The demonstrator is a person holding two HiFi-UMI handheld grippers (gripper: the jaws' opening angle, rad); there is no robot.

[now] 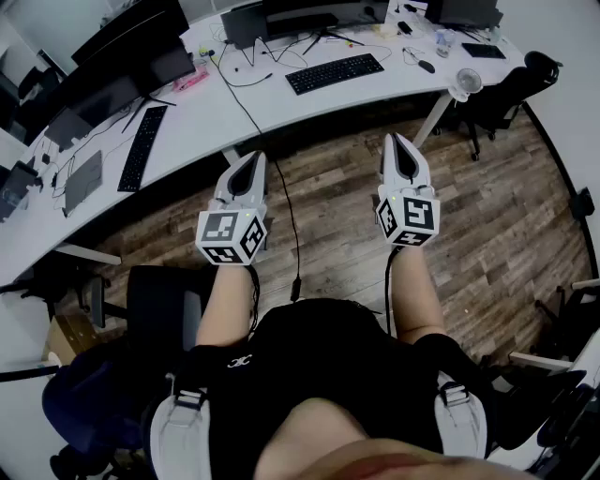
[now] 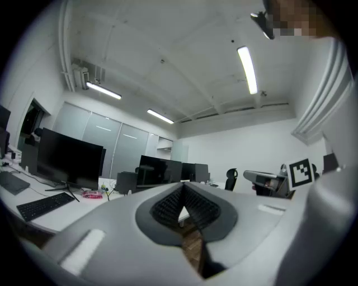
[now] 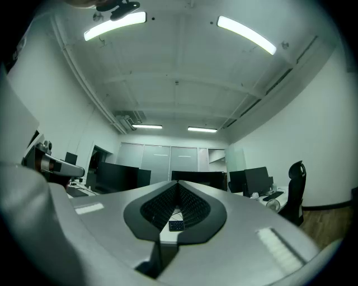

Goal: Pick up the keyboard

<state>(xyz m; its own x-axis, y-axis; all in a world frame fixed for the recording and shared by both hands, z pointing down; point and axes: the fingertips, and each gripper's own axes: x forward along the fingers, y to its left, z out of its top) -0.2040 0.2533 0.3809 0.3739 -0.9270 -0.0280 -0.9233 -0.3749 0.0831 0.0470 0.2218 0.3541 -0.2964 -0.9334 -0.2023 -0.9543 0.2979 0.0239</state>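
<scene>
**Keyboard sitting on the bench, both grippers shut and empty**

So the black flat rectangular keyboard is lying on the white curved bench, just in front of a dark monitor. The left hand-held gripper and the right hand-held gripper both hang over the brown wood-plank floor, well apart from that keyboard. Both have their jaws pressed together with nothing between them. There's also a second long black keyboard off to the left on the same bench.
</scene>
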